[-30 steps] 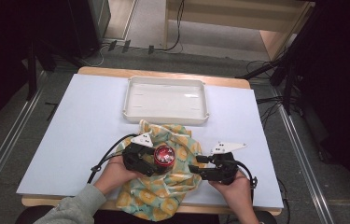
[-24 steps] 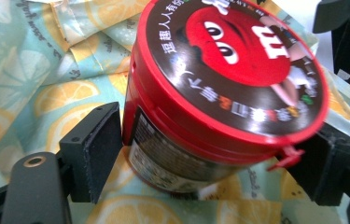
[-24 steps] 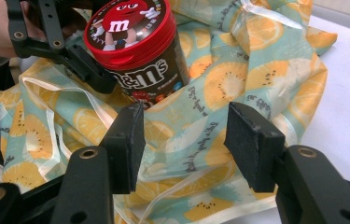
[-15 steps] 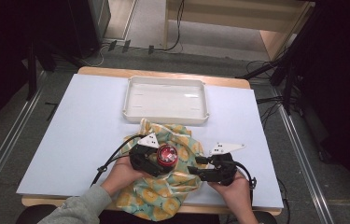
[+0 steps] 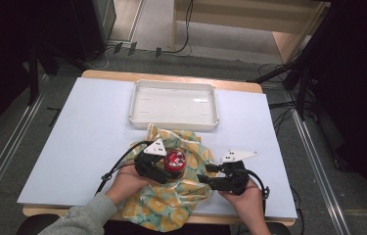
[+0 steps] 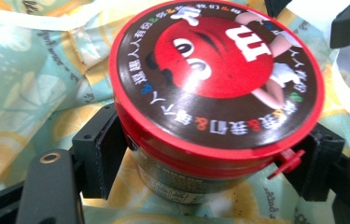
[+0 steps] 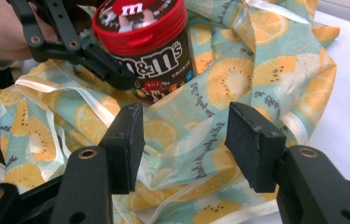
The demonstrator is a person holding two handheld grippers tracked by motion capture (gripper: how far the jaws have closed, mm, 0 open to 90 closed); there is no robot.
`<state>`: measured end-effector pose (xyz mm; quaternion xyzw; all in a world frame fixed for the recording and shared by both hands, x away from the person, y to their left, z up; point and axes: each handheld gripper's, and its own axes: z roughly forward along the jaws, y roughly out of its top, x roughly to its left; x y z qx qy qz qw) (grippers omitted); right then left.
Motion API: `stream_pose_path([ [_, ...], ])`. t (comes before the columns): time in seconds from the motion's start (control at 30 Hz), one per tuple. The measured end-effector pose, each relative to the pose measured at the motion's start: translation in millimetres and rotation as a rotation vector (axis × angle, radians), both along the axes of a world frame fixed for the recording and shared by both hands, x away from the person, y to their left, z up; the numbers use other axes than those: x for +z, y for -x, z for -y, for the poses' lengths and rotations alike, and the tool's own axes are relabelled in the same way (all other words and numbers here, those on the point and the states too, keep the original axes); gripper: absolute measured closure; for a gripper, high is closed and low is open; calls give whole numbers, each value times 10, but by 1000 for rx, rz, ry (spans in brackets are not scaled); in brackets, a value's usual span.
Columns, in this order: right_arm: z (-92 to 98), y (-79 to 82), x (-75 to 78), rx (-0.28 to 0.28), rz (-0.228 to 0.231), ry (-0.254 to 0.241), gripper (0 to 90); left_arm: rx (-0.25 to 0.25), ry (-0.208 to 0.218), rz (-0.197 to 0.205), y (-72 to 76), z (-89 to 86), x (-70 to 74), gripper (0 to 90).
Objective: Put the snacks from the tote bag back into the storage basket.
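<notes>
A person seated at a white counter (image 5: 83,137) works two hand-held tools over a patterned cloth (image 5: 181,205) printed with orange citrus slices on pale blue-green, which lies crumpled at the near edge of the counter, just in front of a shallow white tray (image 5: 173,121). On the middle of the cloth stands a small round candy tub (image 5: 174,160), upright, with a red lid and a brown printed wall. The left gripper (image 5: 164,169) reaches in from the near left side and has the tub between its two black jaws; its jaws have just been closing a little, and in the left gripper view the tub (image 6: 217,93) sits squarely between the pads, the left pad close against the wall below the lid's rim and the right pad beside the lid's small red tab, though whether both pads press on the tub cannot be told. The right gripper (image 5: 209,180), well to the right of the tub, hovers low over the cloth's right-hand folds with its jaws released and standing apart; in the right gripper view the cloth (image 7: 238,84) shows through the gap between the pads, with the tub (image 7: 147,46) and the other gripper beyond them. The tray lies near the far edge of the counter.
</notes>
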<state>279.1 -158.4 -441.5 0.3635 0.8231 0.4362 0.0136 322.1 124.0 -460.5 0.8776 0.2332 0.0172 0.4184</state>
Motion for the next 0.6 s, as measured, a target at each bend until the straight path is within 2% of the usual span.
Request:
stream_pose_path([
  [0.03, 0, 0, 0, 0, 0, 0, 477, 3, 13, -9, -6, -2, 3, 253],
  [0.3, -6, 0, -1, 1, -2, -1, 478, 5, -21, -14, -17, -4, 64, 260],
  [0.43, -7, -1, -3, 5, -3, 0, 478, 16, 7, -19, -13, -30, 132, 260],
  [0.6, -11, -3, -6, 10, -3, 4, 478, 16, 14, -21, 4, -67, 222, 259],
])
